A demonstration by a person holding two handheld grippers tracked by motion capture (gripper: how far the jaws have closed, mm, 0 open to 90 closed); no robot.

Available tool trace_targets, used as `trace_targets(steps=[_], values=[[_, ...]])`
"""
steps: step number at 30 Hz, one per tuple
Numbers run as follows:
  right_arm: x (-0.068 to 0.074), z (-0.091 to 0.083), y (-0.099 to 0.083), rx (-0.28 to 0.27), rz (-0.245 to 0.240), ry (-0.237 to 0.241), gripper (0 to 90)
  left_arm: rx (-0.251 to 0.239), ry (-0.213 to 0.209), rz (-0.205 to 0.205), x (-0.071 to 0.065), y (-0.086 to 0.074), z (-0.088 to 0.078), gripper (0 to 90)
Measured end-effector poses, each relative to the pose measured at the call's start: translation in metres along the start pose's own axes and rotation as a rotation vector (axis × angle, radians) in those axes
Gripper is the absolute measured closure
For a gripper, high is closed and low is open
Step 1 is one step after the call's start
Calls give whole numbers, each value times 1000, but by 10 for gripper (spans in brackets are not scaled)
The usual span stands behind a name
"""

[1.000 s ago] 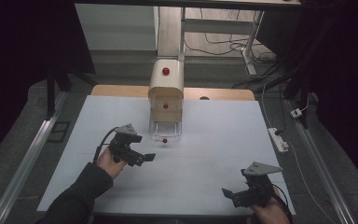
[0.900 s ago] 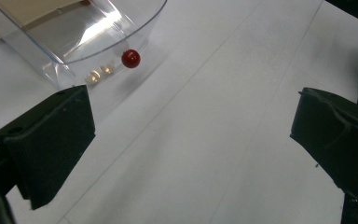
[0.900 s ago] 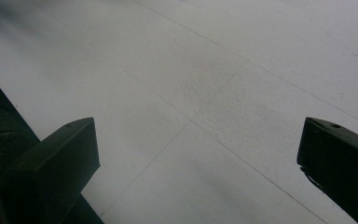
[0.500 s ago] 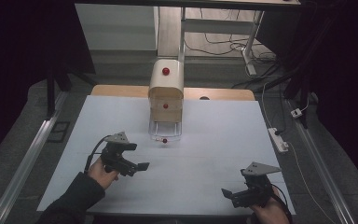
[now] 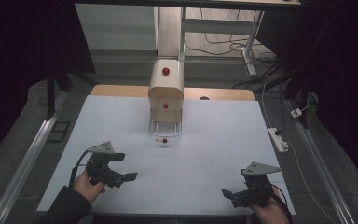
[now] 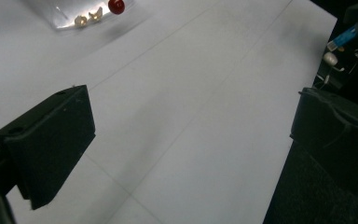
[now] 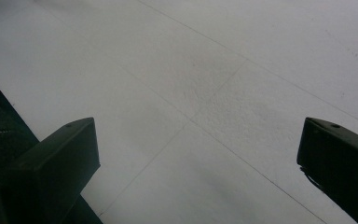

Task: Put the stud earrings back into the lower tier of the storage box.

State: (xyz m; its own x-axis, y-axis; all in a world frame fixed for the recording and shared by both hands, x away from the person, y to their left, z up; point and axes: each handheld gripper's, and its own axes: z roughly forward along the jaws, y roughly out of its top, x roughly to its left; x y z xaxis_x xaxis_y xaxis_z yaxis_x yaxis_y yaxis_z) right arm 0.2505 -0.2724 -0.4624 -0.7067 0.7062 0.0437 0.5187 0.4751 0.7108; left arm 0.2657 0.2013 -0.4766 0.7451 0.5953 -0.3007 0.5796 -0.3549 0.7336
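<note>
Cabinet point(image 5: 166, 88), small, cream, round-topped, red knobs down its front; stands at the far middle of the white table sheet point(image 5: 223, 140). Lowest drawer point(image 5: 165, 129), clear plastic, pulled out from the cabinet toward the near edge, red knob point(image 5: 164, 140) at its front lip. Probably light and hollow, so likely to slide or tip under a hard tug; calls for a steadying touch on the body while a drawer moves. Drawer looks thin-walled and slick; best taken by the knob, pinched across its small round head and drawn straight. Holds a few pale bits point(image 6: 87, 18) just behind the knob in the left gripper view, too blurred to name, perhaps shells or nuts. Left gripper point(image 5: 125, 166), nearer than the cabinet and to its left, well short of the drawer, jaws spread wide with nothing between them. Right gripper point(image 5: 230, 196), nearer than the cabinet and to its right, well apart from it, jaws likewise wide and empty over bare sheet. Between either gripper and the cabinet: flat sheet, no obstacle. Behind the cabinet, a strip of wooden board point(image 5: 121, 91); off to its right, past the sheet's edge, a white power strip point(image 5: 278, 140) with trailing cable, well clear of any reach toward the drawer.
</note>
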Motion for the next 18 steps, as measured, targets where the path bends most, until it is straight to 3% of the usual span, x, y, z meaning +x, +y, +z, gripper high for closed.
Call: trace_targets(steps=[11,18], values=[[1,0,0,3,-1,-3,0,-11,5,-25,-5,-18,-21,0],[0,1,0,8,-6,-5,0,-21,40,-44,-8,-34,-38,0]])
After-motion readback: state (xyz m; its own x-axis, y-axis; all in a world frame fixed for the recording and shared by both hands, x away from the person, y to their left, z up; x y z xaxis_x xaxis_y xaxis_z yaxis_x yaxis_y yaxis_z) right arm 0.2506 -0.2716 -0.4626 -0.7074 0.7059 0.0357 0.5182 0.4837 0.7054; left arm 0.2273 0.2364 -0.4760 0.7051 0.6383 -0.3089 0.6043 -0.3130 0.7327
